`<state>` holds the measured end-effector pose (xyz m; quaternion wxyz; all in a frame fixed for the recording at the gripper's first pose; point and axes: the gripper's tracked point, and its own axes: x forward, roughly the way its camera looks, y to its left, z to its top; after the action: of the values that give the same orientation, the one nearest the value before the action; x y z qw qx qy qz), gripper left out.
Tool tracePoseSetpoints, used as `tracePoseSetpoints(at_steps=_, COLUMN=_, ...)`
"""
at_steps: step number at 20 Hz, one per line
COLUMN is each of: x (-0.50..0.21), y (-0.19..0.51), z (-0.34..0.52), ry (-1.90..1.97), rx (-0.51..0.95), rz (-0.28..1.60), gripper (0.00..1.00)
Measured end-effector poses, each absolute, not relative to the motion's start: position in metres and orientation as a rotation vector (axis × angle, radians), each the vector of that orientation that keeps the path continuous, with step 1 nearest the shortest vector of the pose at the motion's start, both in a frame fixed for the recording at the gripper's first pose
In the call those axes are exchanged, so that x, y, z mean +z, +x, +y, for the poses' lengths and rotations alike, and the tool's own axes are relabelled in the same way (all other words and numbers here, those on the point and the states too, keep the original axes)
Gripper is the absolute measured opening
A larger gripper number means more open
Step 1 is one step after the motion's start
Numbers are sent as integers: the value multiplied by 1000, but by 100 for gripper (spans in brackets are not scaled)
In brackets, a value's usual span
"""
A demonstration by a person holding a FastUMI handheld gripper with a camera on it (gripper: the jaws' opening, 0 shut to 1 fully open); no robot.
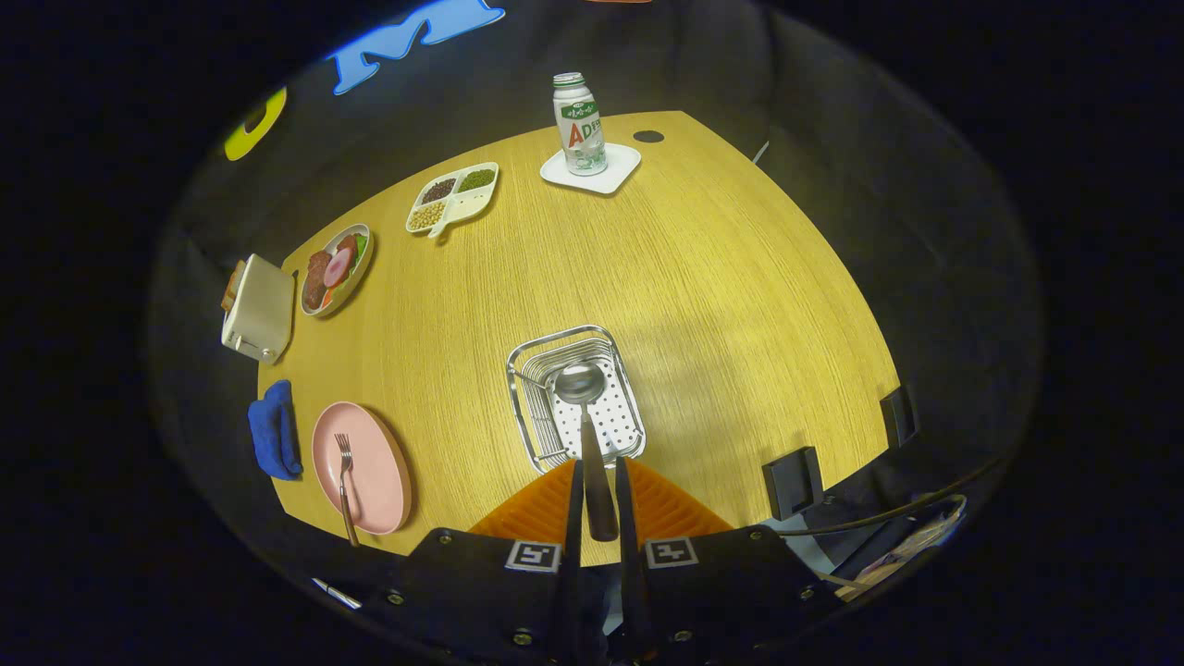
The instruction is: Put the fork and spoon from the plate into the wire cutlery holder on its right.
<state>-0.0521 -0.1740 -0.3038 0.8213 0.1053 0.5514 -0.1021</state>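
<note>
Spoon [585, 407], shiny bowl, dark handle clamped in claw [598, 481], above wire holder [573, 393].

I'm looking at a staged dining setup in a recording booth: black cloth [925, 240] is walling in a wooden table [721, 277], with a toaster [259, 310] at nine o'clock and a food plate [335, 268] at ten o'clock, bottle [579, 125] standing at twelve.
</note>
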Motion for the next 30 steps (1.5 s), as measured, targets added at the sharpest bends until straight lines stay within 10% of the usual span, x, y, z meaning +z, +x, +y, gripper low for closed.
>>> tracePoseSetpoints(at_steps=30, x=-238, y=-15, z=40, ry=178, rx=53, rz=788, gripper=19)
